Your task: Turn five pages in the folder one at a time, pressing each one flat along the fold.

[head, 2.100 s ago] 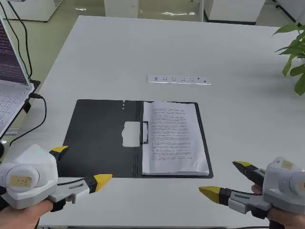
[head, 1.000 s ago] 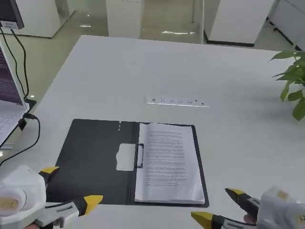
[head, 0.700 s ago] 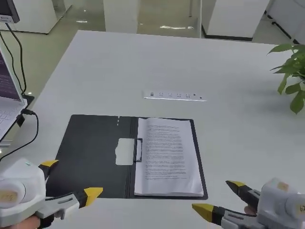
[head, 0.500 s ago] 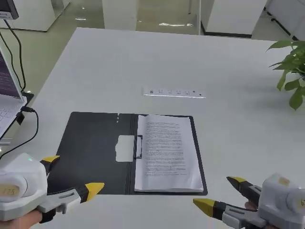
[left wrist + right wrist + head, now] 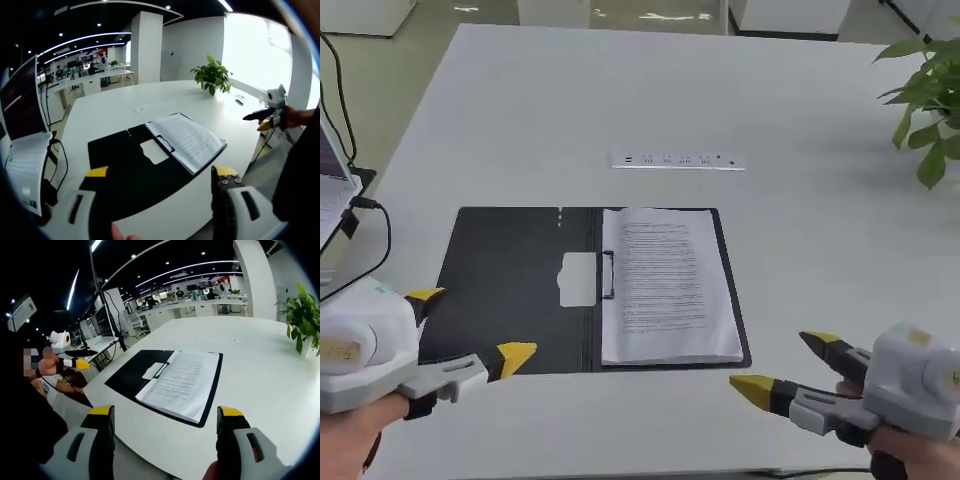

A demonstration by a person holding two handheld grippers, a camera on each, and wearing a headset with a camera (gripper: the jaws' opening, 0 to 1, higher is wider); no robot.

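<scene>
Hovering at the lower right of the head view, the right claw (image 5: 785, 364) is held open and empty, as is the left claw (image 5: 470, 324) at lower left. The folder (image 5: 510, 285) lies open mid-frame on the table (image 5: 570, 100); only the top page (image 5: 665, 285) should be pinched, near its free corner.

The black folder (image 5: 510, 290) is lying open and flat on the table, its stack of printed pages (image 5: 665, 285) resting on its right half.
</scene>
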